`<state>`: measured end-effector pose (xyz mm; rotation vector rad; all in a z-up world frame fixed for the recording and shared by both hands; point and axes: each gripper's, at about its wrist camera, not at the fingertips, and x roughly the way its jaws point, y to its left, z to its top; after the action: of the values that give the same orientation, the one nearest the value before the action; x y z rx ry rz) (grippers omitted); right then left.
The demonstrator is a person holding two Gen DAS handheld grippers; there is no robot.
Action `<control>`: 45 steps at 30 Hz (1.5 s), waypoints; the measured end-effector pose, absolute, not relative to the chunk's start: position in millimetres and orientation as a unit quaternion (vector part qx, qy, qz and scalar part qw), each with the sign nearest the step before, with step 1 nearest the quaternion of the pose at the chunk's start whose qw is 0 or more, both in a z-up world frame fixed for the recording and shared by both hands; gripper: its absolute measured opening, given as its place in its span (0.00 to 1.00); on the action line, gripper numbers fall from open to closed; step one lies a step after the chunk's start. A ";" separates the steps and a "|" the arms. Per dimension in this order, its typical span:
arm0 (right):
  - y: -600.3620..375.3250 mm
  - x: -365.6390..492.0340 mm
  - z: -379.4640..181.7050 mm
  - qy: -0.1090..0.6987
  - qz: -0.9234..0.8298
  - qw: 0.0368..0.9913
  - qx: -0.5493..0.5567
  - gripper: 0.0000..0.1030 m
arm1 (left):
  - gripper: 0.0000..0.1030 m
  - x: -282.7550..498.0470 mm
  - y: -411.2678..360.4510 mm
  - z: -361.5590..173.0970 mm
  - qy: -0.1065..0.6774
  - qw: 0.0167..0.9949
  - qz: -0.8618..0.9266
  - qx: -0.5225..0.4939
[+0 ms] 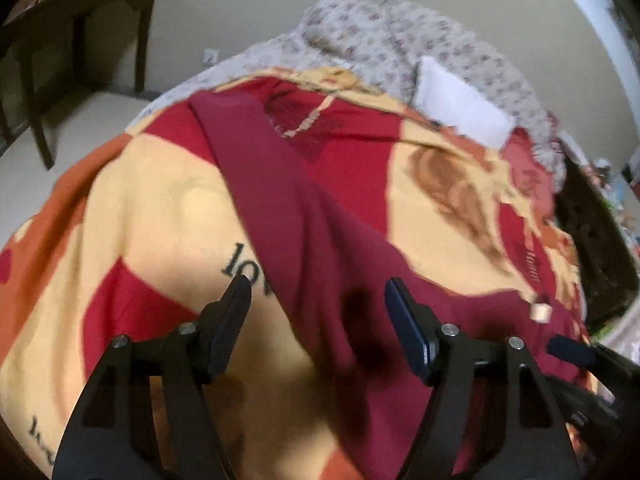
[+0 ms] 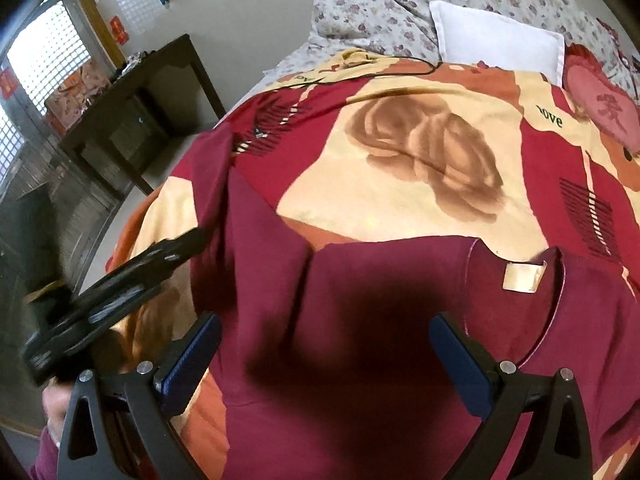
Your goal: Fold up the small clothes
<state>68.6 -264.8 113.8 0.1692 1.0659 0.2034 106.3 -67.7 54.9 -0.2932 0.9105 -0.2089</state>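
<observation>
Bedspread [image 2: 420,92] reads "love" — maroon shirt's [image 2: 360,360] neck label [image 2: 522,277] blank.

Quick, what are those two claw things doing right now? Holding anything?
Left gripper: open, holding nothing, above the maroon shirt.
Right gripper: open, holding nothing, over the same shirt.

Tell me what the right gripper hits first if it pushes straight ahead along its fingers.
Most likely the maroon shirt. The right gripper is open and empty, its fingers pointing at the shirt's body left of the neck label, spread on the patterned blanket. Depth is unclear.
</observation>
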 end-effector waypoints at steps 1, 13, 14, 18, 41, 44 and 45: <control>-265.9 69.5 113.8 0.506 0.094 0.853 0.082 1.00 | 0.49 118.6 -62.9 45.8 0.440 0.879 -0.094 -0.159; -218.9 106.6 121.5 0.498 0.141 0.853 0.068 1.00 | 0.09 65.9 17.8 45.2 0.419 0.871 -0.105 -0.235; -207.4 116.2 123.7 0.497 0.151 0.852 0.066 1.00 | 0.09 60.8 23.1 36.5 0.427 0.867 -0.093 -0.241; -166.0 153.7 128.4 0.492 0.200 0.843 0.086 1.00 | 0.09 53.3 32.5 21.6 0.421 0.860 -0.096 -0.273; -201.7 152.4 213.4 0.382 0.293 0.859 0.177 0.06 | 0.10 13.8 20.8 78.9 0.350 0.896 -0.185 -0.204; -273.0 90.5 243.9 0.347 0.267 0.881 0.181 0.06 | 0.36 -10.3 10.4 108.3 0.327 0.904 -0.218 -0.168; -300.2 69.2 248.9 0.337 0.247 0.890 0.182 0.06 | 0.42 -18.1 4.9 114.8 0.322 0.908 -0.220 -0.152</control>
<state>69.2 -300.2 248.9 0.3773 0.6989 0.5137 -18.1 4.9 114.8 -0.3135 0.6638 -0.4529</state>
